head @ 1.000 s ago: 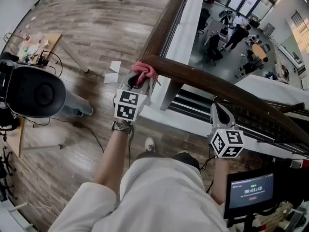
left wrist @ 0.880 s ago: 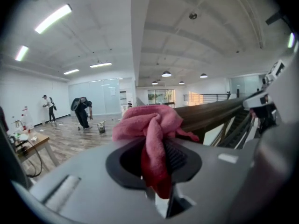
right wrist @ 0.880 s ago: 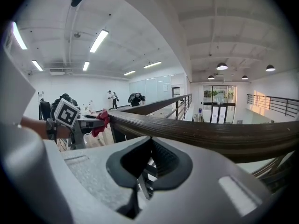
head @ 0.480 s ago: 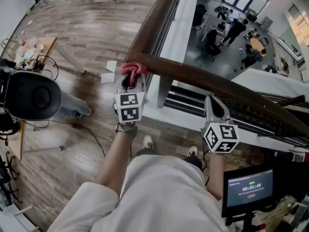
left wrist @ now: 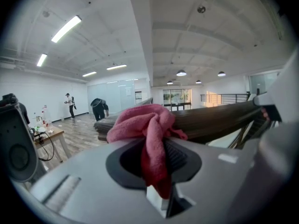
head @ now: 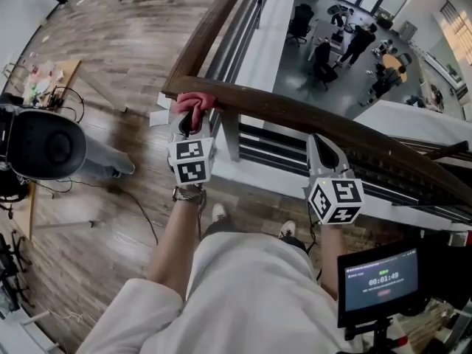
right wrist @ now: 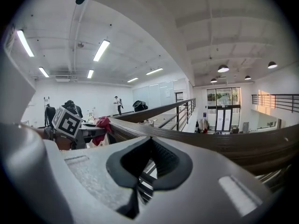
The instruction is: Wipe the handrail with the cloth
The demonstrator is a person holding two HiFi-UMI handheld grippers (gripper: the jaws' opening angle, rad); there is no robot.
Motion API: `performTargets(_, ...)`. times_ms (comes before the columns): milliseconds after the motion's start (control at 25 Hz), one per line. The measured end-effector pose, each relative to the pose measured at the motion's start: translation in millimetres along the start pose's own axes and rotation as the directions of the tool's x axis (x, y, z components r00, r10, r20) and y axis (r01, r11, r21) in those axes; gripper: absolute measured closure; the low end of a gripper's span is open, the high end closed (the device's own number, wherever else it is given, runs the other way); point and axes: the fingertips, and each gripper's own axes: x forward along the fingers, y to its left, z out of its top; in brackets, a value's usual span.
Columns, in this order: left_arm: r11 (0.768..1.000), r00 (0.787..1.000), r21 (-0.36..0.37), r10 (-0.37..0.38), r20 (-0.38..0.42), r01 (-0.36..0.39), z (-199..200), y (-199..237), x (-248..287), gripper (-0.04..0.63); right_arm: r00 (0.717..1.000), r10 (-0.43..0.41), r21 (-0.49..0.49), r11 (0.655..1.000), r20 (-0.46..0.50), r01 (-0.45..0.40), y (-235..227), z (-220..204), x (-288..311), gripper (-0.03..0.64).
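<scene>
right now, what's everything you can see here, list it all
handrail: one, dark brown wood, across the middle, corner at its left end
cloth: one, pink, against the handrail near that corner
table: one, light wood, far left, cluttered
round device: one, black, left edge
paper sheets: one or two, white, on the wood floor below the corner
screen: one, black, bottom right, showing a timer
people: several, dark clothes, down below at top right
left gripper: one, grey, shut on the cloth
right gripper: one, grey, shut with nothing in it, by the handrail's near side
</scene>
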Motion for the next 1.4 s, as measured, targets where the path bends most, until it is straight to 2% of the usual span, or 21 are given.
performTargets(360,0.999,0.999,0.018,-0.041,-0.022,0.041,1.1,-63.7,0.8,0.502,1.000,-0.008,0.033,0.999,0.011,0.008,-38.2,-10.2,-19.6,0.614)
performTargets(1040,1.000,1.000,0.006,-0.023,-0.009,0.023,0.9,-176.9,-2.4,0.502,1.000,0.010,0.032,0.999,0.018,-0.011,-127.8,-32.3,-70.9,0.614)
performTargets(1400,0.998,0.998,0.027,-0.057,0.007,0.057,10.3,-254.9,-3.4,0.502,1.000,0.008,0.025,1.000,0.027,-0.009,-181.0,-32.7,-106.1,0.614)
